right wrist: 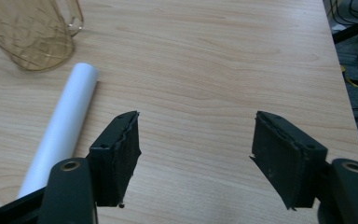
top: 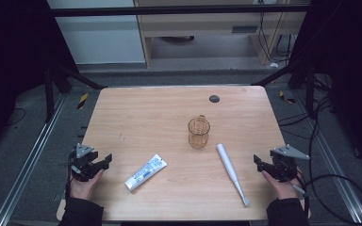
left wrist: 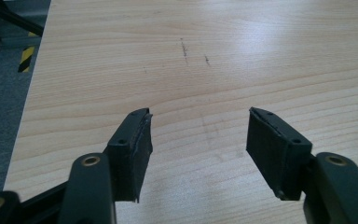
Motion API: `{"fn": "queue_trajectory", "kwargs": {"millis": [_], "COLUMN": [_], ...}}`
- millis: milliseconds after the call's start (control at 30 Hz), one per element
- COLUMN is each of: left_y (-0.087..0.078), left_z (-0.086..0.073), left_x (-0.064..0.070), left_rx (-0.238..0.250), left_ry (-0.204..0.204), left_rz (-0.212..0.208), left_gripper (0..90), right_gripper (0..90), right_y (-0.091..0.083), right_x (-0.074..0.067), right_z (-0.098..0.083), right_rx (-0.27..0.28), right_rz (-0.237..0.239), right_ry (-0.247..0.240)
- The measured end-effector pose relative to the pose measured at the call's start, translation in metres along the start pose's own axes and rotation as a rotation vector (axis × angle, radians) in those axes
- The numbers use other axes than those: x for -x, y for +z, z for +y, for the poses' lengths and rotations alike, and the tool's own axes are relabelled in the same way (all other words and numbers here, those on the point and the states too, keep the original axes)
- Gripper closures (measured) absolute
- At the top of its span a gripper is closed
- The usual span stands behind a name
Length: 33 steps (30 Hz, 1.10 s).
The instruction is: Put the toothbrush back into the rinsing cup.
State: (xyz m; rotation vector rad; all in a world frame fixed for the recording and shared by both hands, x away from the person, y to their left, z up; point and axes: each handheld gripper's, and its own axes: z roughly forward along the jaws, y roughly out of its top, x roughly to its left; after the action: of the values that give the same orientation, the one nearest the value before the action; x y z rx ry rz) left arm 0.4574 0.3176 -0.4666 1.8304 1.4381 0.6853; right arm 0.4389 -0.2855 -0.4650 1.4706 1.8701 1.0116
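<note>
The cup [top: 198, 132] stands mid-counter [top: 136, 113]. The toothbrush [top: 232, 173] lies beside it, the toothpaste [top: 145, 172] farther off. Both grippers, left [top: 104, 162] and right [top: 258, 163], have jaws apart, holding nothing.

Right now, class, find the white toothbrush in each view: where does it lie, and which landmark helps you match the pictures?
High view: toothbrush lies right of centre, slanting toward the near edge, just right of the cup.
Left gripper view: not in this picture.
Right gripper view: toothbrush handle at left, below the cup.
Shared landmark: the amber cup.
</note>
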Motion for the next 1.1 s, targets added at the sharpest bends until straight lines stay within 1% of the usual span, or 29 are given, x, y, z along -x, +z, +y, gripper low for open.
{"fn": "queue_trajectory", "kwargs": {"millis": [67, 167, 300, 600, 633, 700, 733, 800, 867, 1000, 1100], "left_y": [0.000, 0.001, 0.000, 0.001, 0.000, 0.000, 0.000, 0.001, 0.001, 0.001, 0.002], "left_z": [-0.001, -0.002, -0.002, -0.003, -0.003, -0.003, -0.003, -0.003, -0.003, -0.003, -0.003], "left_x": [0.000, 0.002, 0.003, 0.007, 0.008, 0.008, 0.009, 0.010, 0.011, 0.013, 0.014], "left_rx": [-0.008, -0.003, -0.008, -0.005, -0.010, -0.010, -0.013, -0.019, -0.020, -0.026, -0.031], "left_ry": [-0.001, 0.014, 0.010, 0.020, 0.019, 0.020, 0.020, 0.020, 0.020, 0.027, 0.036], "left_rz": [-0.004, -0.002, -0.023, -0.030, -0.034, -0.036, -0.046, -0.060, -0.063, -0.068, -0.073], "left_gripper": [41.6, 41.6, 42.5, 41.0, 40.9, 41.0, 41.0, 41.3, 41.7, 42.4, 42.6], "right_gripper": [33.6, 35.5, 37.9, 41.7, 42.7, 43.4, 44.1, 46.2, 48.8, 54.8, 61.6], "right_y": [-0.003, -0.005, -0.008, -0.012, -0.013, -0.013, -0.014, -0.015, -0.017, -0.018, -0.020], "right_x": [-0.003, -0.008, -0.015, -0.027, -0.031, -0.033, -0.035, -0.038, -0.042, -0.050, -0.057], "right_z": [0.002, 0.002, 0.003, 0.006, 0.006, 0.006, 0.007, 0.007, 0.008, 0.007, 0.006], "right_rx": [0.002, 0.000, -0.007, -0.025, -0.026, -0.032, -0.033, -0.036, -0.039, -0.054, -0.074], "right_rz": [0.021, 0.031, 0.044, 0.080, 0.082, 0.088, 0.092, 0.103, 0.125, 0.148, 0.170], "right_ry": [-0.004, -0.019, -0.033, -0.042, -0.058, -0.063, -0.063, -0.066, -0.064, -0.088, -0.099]}}
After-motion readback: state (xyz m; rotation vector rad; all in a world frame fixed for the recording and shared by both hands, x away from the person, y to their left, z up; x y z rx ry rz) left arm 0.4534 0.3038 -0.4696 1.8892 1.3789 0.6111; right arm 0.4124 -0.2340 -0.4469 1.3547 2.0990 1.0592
